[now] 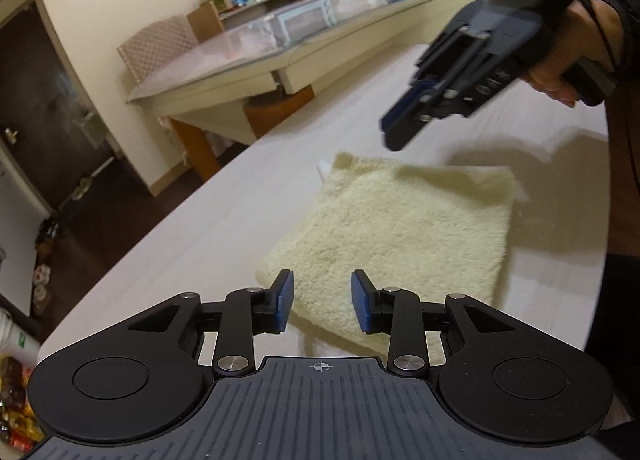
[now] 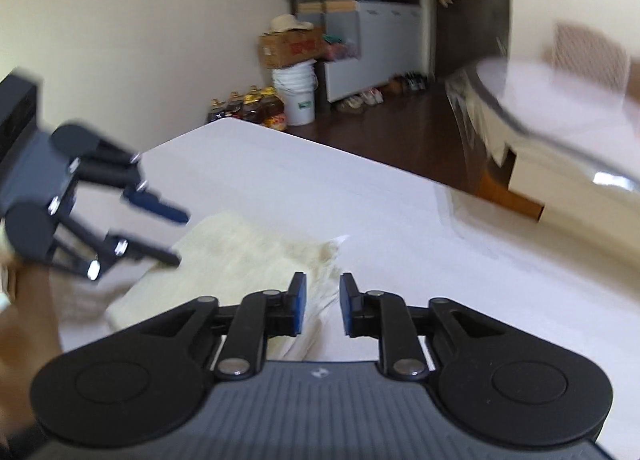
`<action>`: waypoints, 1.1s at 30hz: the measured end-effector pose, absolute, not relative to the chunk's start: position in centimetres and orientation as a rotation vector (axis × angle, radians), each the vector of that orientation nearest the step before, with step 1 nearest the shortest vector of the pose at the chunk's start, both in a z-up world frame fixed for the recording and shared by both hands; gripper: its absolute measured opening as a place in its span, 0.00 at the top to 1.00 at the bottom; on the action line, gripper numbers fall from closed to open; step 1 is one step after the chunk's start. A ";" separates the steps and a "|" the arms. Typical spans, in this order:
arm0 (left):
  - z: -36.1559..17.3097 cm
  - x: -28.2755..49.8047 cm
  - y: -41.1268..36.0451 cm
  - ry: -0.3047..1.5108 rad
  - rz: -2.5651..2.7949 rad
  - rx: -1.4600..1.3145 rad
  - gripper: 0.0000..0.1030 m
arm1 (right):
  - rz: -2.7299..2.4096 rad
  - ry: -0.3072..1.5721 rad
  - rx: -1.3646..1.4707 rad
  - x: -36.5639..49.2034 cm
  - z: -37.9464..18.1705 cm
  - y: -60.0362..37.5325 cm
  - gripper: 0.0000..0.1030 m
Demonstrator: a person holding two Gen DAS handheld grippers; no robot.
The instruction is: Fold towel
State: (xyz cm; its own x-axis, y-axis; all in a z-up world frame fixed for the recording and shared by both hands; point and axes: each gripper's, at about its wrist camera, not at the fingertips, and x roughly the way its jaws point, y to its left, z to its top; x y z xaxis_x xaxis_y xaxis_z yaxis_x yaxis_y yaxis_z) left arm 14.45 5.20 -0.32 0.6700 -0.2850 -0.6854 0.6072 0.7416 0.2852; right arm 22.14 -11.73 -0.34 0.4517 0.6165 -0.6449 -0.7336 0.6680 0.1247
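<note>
Left tool [image 1: 322, 302] agape over folded towel [image 1: 400, 236], right view blurred

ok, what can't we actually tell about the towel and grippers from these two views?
- Towel layers: left wrist view shows only the top face, so the fold count is hidden.
- Towel's near edge: covered by the left gripper body in that view.
- Right wrist view: motion blur smears the towel edges and the left gripper.
- Right gripper in the left view: seen side-on, its gap is unclear; its own view shows it open.
</note>
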 end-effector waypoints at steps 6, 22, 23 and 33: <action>-0.1 14.9 6.6 0.658 -0.536 0.444 0.61 | 0.869 0.793 -0.048 24.8 -2.1 -11.7 0.76; -0.4 18.2 8.6 0.676 -0.398 0.380 0.56 | 0.833 0.749 -0.088 24.2 -2.6 -12.0 0.83; -0.2 18.1 8.7 0.672 -0.393 0.371 0.56 | 0.828 0.728 -0.081 23.8 -2.1 -12.4 0.83; -0.6 20.1 7.8 0.680 -0.394 0.412 0.55 | 0.931 0.682 -0.199 21.0 -1.3 -10.8 0.82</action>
